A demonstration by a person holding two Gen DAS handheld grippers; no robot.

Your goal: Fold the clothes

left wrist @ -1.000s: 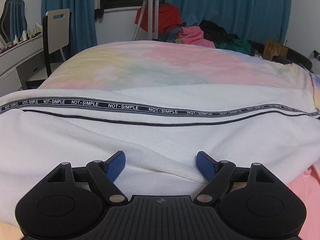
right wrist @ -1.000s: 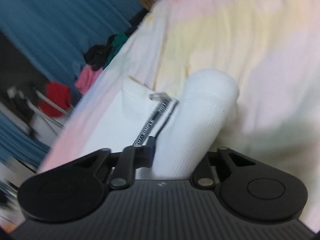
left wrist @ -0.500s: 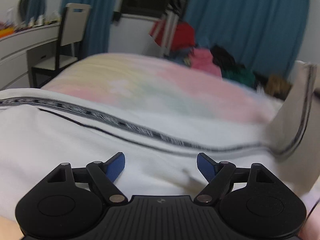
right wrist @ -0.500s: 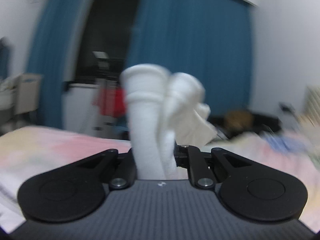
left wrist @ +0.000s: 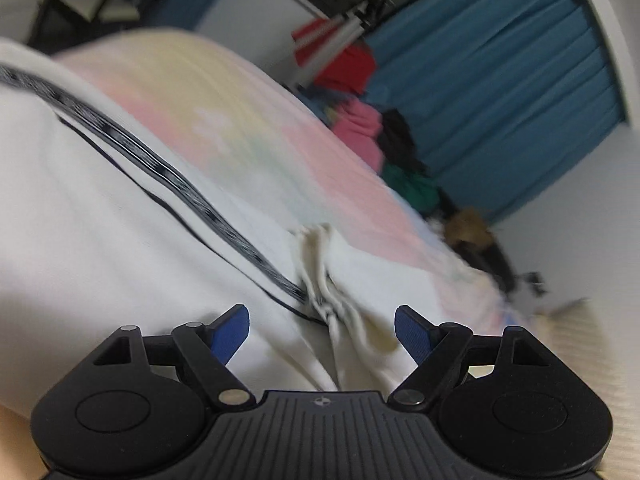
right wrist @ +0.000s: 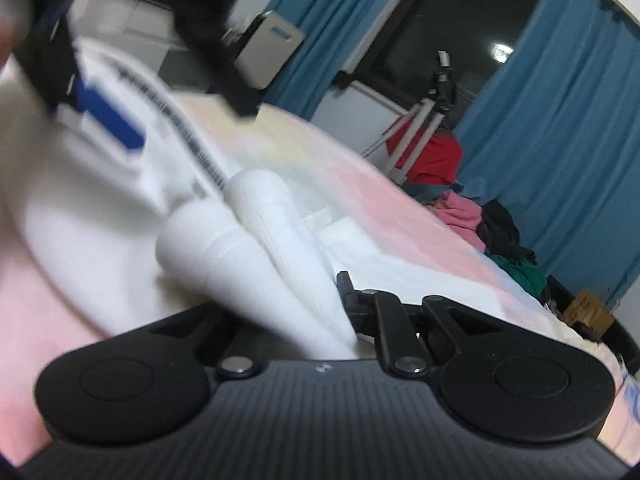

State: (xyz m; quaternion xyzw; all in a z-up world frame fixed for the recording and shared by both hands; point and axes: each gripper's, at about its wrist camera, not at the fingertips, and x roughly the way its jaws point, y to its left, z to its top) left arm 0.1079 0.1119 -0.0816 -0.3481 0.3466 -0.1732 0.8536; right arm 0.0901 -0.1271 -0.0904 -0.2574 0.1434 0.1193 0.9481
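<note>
Two grippers work one white garment [left wrist: 100, 208] on the bed [left wrist: 256, 136]: the right gripper [right wrist: 304, 308] clenches a bunched fold; the left gripper [left wrist: 322, 330] hovers released above it. Lay the fold flat, edges matched, before letting go.

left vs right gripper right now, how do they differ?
The left gripper is open, its blue pads spread with white garment lying loose between them; the right gripper is shut on a bunched white fold. The left one's pads are bare and visible; the right one's are buried in cloth. Both hover over the same garment on the pastel bed, and both views are tilted and blurred.
</note>
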